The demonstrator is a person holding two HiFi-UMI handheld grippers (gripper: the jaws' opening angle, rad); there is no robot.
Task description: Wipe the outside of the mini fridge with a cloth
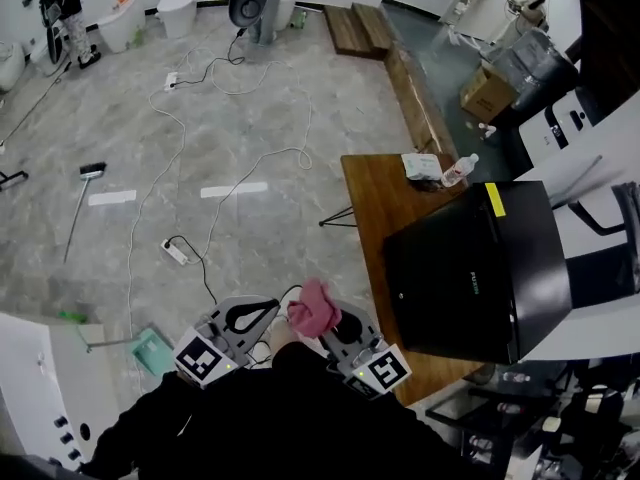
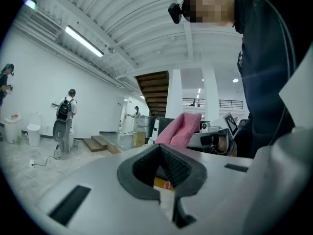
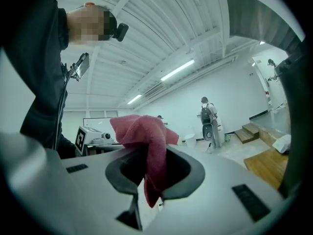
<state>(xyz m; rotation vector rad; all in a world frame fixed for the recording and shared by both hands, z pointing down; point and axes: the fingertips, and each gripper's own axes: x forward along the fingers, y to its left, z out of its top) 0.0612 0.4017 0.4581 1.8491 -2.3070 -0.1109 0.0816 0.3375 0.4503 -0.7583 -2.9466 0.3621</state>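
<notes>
The black mini fridge [image 1: 480,268] stands door shut on a wooden table [image 1: 375,183] at the right of the head view. Both grippers are held close to my body, left of the fridge and clear of it. My right gripper [image 1: 340,330] is shut on a pink cloth [image 1: 312,308]; in the right gripper view the cloth [image 3: 146,136] bunches above the jaws [image 3: 149,168] and hangs down between them. My left gripper [image 1: 243,317] sits beside it, with its jaws [image 2: 161,168] shut on nothing. The left gripper view shows the cloth [image 2: 183,129] just beyond.
A water bottle [image 1: 459,170] and a white packet [image 1: 421,166] lie on the table's far end. Cables [image 1: 190,168], a power strip [image 1: 176,252], a floor tool [image 1: 85,183] and a teal dustpan [image 1: 155,351] are on the floor. A cardboard box [image 1: 487,95] sits beyond.
</notes>
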